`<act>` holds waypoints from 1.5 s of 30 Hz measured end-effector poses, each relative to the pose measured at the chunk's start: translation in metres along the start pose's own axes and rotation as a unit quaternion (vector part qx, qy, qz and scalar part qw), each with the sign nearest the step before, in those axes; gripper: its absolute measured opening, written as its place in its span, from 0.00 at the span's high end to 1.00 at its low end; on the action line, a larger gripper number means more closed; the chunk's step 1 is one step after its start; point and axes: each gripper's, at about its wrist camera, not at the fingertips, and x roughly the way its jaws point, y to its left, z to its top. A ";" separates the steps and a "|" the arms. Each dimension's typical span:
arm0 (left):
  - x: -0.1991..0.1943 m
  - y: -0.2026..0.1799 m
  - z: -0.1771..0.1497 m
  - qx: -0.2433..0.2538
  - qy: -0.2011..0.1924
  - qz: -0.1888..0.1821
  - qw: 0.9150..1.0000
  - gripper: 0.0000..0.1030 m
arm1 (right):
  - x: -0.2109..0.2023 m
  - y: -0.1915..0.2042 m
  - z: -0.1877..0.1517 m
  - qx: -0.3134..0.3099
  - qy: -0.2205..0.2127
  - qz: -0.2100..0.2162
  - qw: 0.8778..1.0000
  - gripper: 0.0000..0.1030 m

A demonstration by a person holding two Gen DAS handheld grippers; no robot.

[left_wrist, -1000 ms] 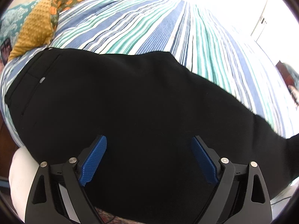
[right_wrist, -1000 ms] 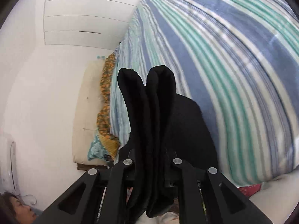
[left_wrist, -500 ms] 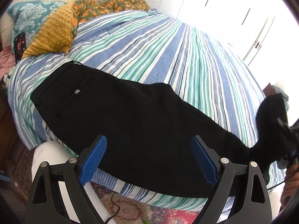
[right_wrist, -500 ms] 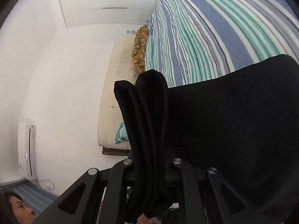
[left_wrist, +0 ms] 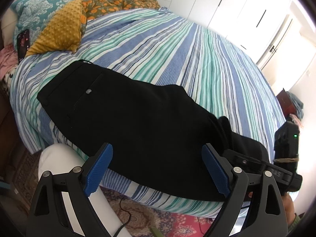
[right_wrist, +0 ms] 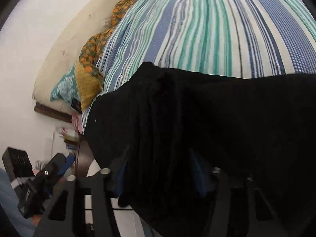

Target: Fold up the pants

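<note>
Two grippers: right gripper [right_wrist: 160, 177] pinches the leg end of the black pants [left_wrist: 138, 122], lying lengthwise along the bed [left_wrist: 197, 59] near edge; left gripper [left_wrist: 158, 169] hovers wide open, empty.

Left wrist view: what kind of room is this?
Most likely a home bedroom: a bed with a striped bedspread, pillows at its head, and white wardrobe doors behind. Black pants lie on it.
</note>
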 end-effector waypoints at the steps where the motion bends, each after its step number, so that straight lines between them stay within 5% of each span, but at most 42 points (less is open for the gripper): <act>1: -0.001 -0.002 -0.001 0.003 0.001 -0.007 1.000 0.10 | -0.007 0.009 0.000 -0.026 -0.004 -0.009 1.000 0.16; 5: 0.003 -0.026 -0.002 0.039 0.008 -0.051 0.998 0.10 | -0.051 0.040 -0.027 -0.149 -0.040 -0.066 0.986 0.10; 8: 0.017 -0.051 -0.005 0.074 0.034 -0.091 0.993 0.11 | -0.077 0.039 -0.039 -0.175 -0.068 -0.101 0.977 0.10; 12: 0.049 -0.079 -0.006 0.127 0.063 -0.080 0.987 0.31 | -0.114 0.013 -0.073 -0.140 -0.099 -0.124 0.977 0.10; 20: 0.079 -0.097 -0.008 0.164 0.101 -0.070 0.979 0.46 | -0.156 -0.031 -0.110 -0.053 -0.147 -0.133 0.979 0.10; 24: 0.088 -0.103 -0.015 0.191 0.113 -0.036 0.974 0.85 | -0.158 -0.033 -0.103 -0.053 -0.156 -0.128 0.978 0.10; 27: 0.086 -0.101 -0.013 0.191 0.102 -0.024 0.976 0.94 | -0.154 -0.032 -0.101 -0.058 -0.153 -0.126 0.979 0.10; 30: 0.079 -0.099 -0.008 0.190 0.083 -0.022 0.978 0.94 | -0.155 -0.029 -0.102 -0.068 -0.155 -0.125 0.978 0.10; 35: 0.094 -0.088 -0.007 0.180 0.119 -0.037 0.976 0.81 | -0.157 -0.034 -0.103 -0.056 -0.160 -0.119 0.978 0.10; 37: 0.083 -0.080 -0.003 0.158 0.106 -0.073 0.979 0.46 | -0.157 -0.034 -0.103 -0.056 -0.162 -0.118 0.978 0.10; 39: 0.075 -0.076 0.000 0.148 0.090 -0.090 0.981 0.31 | -0.159 -0.032 -0.104 -0.060 -0.166 -0.118 0.977 0.10; 45: 0.105 -0.090 -0.003 0.196 0.139 -0.060 0.969 0.33 | -0.156 -0.038 -0.102 -0.048 -0.166 -0.106 0.979 0.10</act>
